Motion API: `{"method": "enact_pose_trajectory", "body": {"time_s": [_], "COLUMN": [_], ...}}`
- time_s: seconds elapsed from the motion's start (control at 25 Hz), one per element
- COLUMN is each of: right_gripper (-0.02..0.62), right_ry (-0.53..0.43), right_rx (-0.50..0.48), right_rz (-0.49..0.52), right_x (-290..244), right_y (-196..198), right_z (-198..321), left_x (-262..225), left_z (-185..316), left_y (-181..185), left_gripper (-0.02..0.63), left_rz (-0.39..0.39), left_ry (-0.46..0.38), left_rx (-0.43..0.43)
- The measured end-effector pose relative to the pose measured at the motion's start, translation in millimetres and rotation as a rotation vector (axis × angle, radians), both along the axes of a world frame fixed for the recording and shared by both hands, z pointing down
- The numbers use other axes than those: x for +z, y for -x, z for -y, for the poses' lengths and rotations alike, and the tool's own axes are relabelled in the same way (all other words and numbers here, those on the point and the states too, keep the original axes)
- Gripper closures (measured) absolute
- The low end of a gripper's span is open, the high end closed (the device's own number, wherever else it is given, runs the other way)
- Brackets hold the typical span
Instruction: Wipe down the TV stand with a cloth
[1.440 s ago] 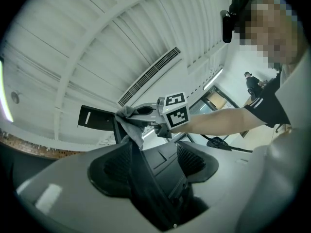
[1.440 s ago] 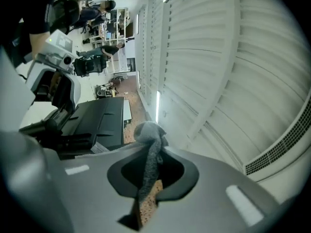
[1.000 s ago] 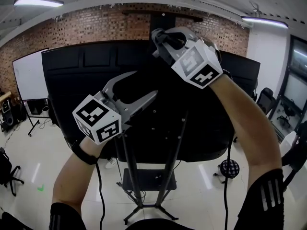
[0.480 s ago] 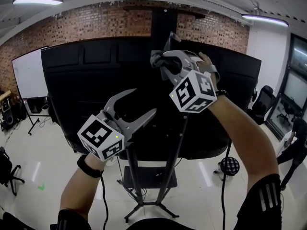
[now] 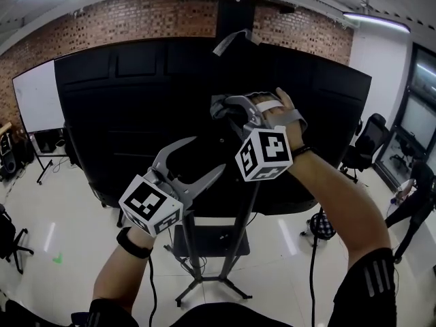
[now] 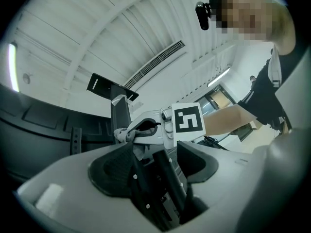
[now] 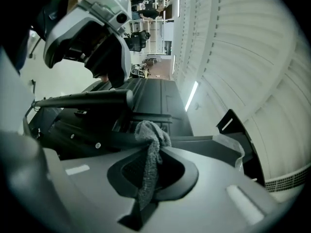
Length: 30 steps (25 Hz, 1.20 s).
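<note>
1. Brick wall (image 5: 136,19) and pale floor (image 5: 286,251) are framing the room, where a big black screen (image 5: 122,107) is showing me its back on the TV stand (image 5: 211,252).
2. I am pinching the grey cloth (image 5: 216,105) in my right gripper (image 5: 226,106). Its jaws are pressing together on the fabric, which in the right gripper view is bunching above the pads and trailing down between them.
3. That cloth is sitting high up, in front of the screen's dark back near its middle and above the stand's slanted posts. Whether it is touching the panel, I cannot tell.
4. My left gripper (image 5: 208,154) is hovering lower and to the left of the right one, well apart from the cloth. Its jaws are standing spread and gripping nothing. In the left gripper view the stand's dark posts are showing beyond the gap, with the right gripper and its cloth above them.
5. Below both tools, the stand's posts are running down to splayed feet on the floor.
6. Farther out, a whiteboard (image 5: 30,104) is standing against the wall at the left, and an office chair (image 5: 360,148) is sitting at the right.
</note>
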State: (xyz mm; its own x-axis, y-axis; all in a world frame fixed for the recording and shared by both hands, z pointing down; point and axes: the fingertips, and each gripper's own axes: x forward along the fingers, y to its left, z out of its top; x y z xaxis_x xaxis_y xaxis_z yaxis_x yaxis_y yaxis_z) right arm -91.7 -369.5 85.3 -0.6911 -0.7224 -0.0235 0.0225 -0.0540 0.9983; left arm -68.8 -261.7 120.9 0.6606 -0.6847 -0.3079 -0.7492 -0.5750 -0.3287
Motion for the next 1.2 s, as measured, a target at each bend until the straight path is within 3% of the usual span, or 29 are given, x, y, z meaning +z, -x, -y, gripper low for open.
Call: {"method": "enact_pose_trajectory", "body": {"time_s": [0.24, 0.64, 1.2], "right_gripper": [0.575, 0.575, 0.575], "right_ry": [-0.069, 0.01, 0.005], "right_rx": [0.042, 0.096, 0.179], "right_rz": [-0.098, -0.138, -0.251], "right_x": [38.6, 98.8, 186.6], "right_y": [5.4, 7.1, 8.5], "right_z": [2.1, 0.3, 0.6], "left_x": [38.3, 87.9, 139.0], "left_z": [9.0, 11.8, 16.9], "left_y": [3.7, 7.9, 15.2], "left_gripper": [0.298, 0.301, 0.302], "left_rz": [0.005, -0.008, -0.028], "left_ry": [0.042, 0.114, 0.198], "left_rx": [-0.019, -0.02, -0.022]}}
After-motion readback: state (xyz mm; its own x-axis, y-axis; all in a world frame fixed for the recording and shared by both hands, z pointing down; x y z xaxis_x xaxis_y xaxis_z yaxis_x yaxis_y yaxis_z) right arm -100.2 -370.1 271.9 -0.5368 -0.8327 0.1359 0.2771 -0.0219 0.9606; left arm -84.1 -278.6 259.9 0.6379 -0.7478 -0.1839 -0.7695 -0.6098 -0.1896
